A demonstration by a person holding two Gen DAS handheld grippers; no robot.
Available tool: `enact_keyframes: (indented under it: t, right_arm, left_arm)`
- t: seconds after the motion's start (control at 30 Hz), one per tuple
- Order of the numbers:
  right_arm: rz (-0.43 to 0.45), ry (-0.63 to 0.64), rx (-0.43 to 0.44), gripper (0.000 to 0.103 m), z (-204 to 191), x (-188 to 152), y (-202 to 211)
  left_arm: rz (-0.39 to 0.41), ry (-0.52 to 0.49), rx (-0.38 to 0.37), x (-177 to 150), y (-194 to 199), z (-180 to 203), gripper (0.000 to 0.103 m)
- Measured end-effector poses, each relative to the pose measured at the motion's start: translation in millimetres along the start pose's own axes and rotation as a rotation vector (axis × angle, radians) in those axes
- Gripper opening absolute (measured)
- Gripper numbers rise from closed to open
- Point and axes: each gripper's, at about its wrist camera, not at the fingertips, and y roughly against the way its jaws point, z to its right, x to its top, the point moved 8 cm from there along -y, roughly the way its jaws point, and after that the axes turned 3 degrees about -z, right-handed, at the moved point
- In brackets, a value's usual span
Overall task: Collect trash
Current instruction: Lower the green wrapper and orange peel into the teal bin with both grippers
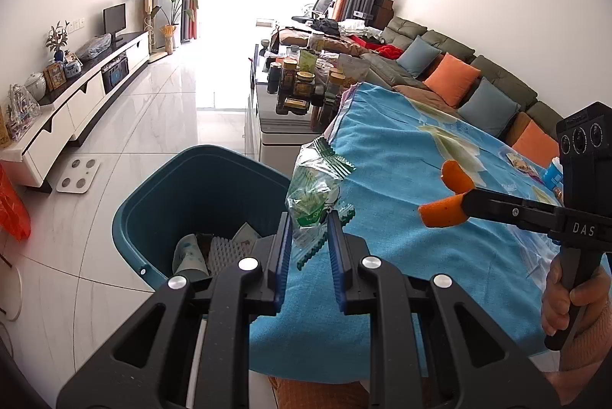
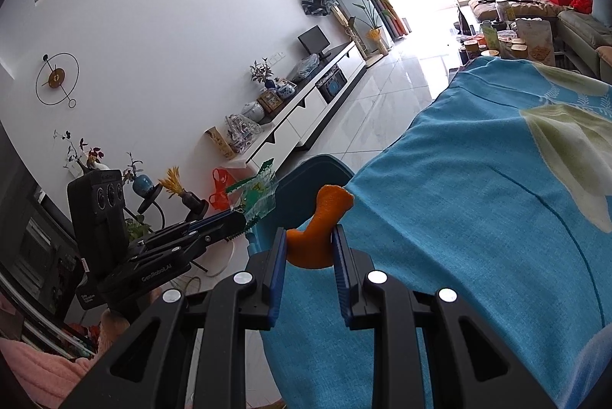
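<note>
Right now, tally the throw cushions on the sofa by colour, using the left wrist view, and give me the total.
Orange cushions: 2
Blue cushions: 2
Total: 4 cushions along the grey sofa, going by what this view shows.

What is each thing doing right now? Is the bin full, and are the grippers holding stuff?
Left gripper: shut on the crinkled clear-and-green plastic wrapper.
Right gripper: shut on the curled orange peel.
Teal plastic bin: open on the floor, partly filled with trash.
Blue floral cloth: spread over the table, a few small items left at its far end.
</note>
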Motion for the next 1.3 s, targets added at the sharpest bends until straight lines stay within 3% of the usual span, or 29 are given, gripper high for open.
enact_keyframes:
  t: [1.3]
  right_arm:
    - [-0.05,0.048,0.014,0.022,-20.5,13.1,-24.1]
  left_arm:
    - [0.005,0.053,0.057,3.9,-5.7,-26.8,0.02]
